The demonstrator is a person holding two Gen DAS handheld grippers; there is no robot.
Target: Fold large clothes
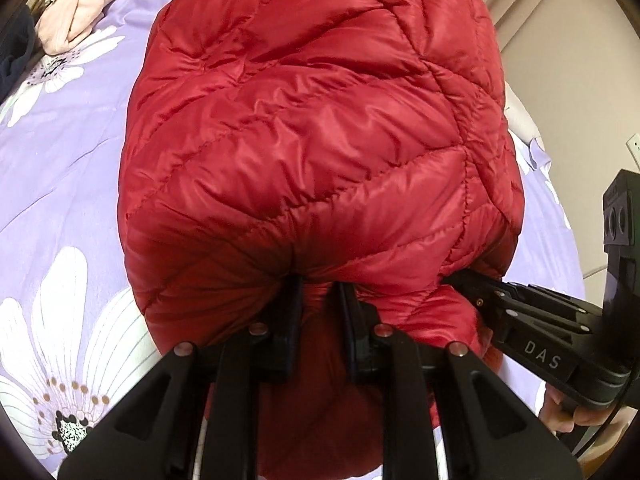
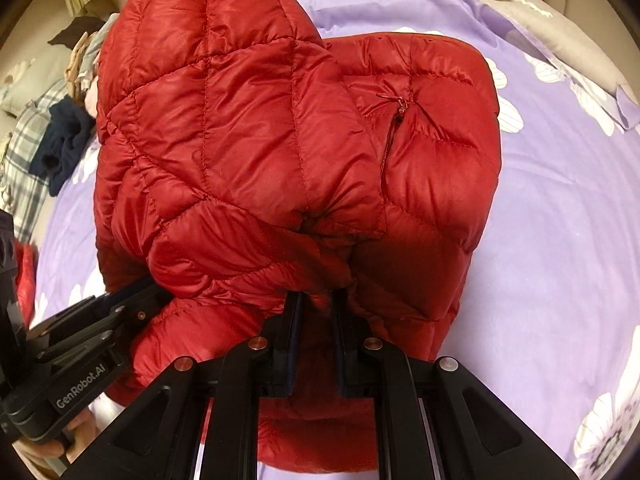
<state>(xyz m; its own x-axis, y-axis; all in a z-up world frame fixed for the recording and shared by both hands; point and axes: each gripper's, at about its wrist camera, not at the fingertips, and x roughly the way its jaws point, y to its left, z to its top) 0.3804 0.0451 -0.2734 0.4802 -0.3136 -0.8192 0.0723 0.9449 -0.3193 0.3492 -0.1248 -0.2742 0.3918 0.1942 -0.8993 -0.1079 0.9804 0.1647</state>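
Across the bedsheet (image 2: 560,200), red jacket (image 2: 240,140) lengthwise

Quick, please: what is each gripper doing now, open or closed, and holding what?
Left gripper: closed on the red jacket.
Right gripper: closed on the same jacket.

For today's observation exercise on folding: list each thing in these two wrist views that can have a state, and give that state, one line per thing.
Red puffer jacket: partly folded, near edge pinched by both grippers.
Pocket zipper: zipped shut.
Left gripper: shut on jacket fabric.
Right gripper: shut on jacket fabric.
Floral bedsheet: spread flat under the jacket.
Pink garment: crumpled, unfolded.
Navy garment: crumpled, unfolded.
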